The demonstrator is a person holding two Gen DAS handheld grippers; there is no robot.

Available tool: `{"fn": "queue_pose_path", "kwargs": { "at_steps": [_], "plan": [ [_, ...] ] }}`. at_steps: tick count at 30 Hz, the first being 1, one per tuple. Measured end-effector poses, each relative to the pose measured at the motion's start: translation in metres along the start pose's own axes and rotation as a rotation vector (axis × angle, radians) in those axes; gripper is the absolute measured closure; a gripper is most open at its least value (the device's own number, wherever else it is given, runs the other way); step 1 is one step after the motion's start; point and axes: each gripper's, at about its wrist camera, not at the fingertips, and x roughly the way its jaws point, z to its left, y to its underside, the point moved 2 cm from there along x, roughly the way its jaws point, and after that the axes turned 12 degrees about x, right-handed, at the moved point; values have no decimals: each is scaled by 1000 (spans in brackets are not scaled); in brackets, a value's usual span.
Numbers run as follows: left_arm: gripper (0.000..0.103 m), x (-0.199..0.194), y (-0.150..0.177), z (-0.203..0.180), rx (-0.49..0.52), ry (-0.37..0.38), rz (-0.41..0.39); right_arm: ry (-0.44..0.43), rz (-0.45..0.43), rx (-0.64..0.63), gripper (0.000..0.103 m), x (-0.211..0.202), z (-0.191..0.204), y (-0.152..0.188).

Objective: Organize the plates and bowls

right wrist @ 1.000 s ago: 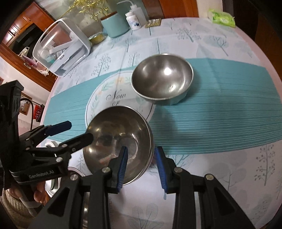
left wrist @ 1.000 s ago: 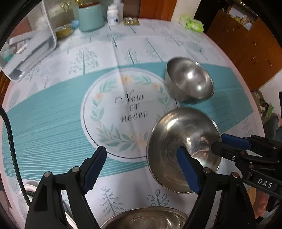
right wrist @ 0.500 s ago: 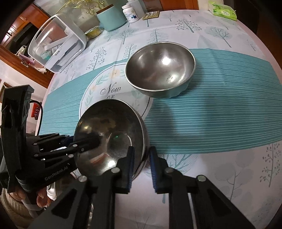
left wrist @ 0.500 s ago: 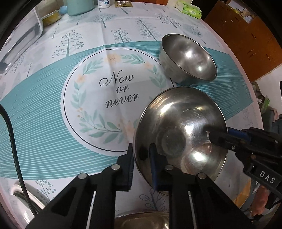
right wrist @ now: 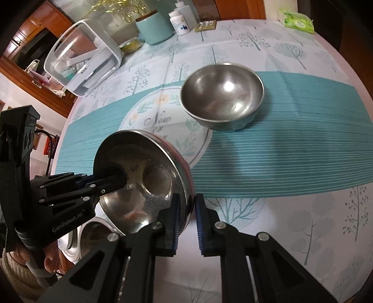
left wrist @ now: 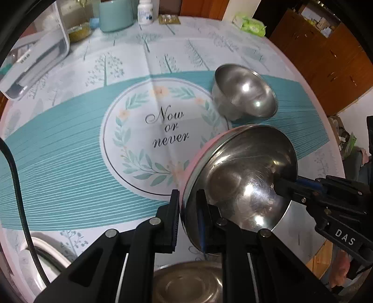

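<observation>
A wide steel bowl (left wrist: pixel 242 184) is lifted and tilted above the table's near edge. My left gripper (left wrist: pixel 187 220) is shut on its near rim. My right gripper (right wrist: pixel 186 211) is shut on the opposite rim of the same bowl (right wrist: pixel 144 184); its fingers (left wrist: pixel 300 188) show at the right in the left wrist view. A second, deeper steel bowl (left wrist: pixel 244 93) stands upright on the teal cloth past it, and it also shows in the right wrist view (right wrist: pixel 221 93). Another steel bowl (left wrist: pixel 188 282) sits low under my left gripper.
A round table (left wrist: pixel 70 151) with a teal and white cloth. At the back stand a clear plastic box (right wrist: pixel 81 58), a teal canister (right wrist: pixel 155 26), white bottles (right wrist: pixel 178 22) and a green packet (right wrist: pixel 296 21). White dishes (left wrist: pixel 39 261) lie near left.
Both grippers closed on the wide bowl's rims. The bowl rose off the cloth and tilted more steeply.
</observation>
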Motion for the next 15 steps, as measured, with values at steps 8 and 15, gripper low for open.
{"fn": "queue_pose_path", "kwargs": {
  "at_steps": [8, 15],
  "plan": [
    [91, -56, 14, -4, 33, -46, -94, -12, -68, -40, 90, -35, 27, 9],
    [91, -88, 39, 2, 41, -59, -123, -21, -77, -79, 90, -50, 50, 28]
  ]
}}
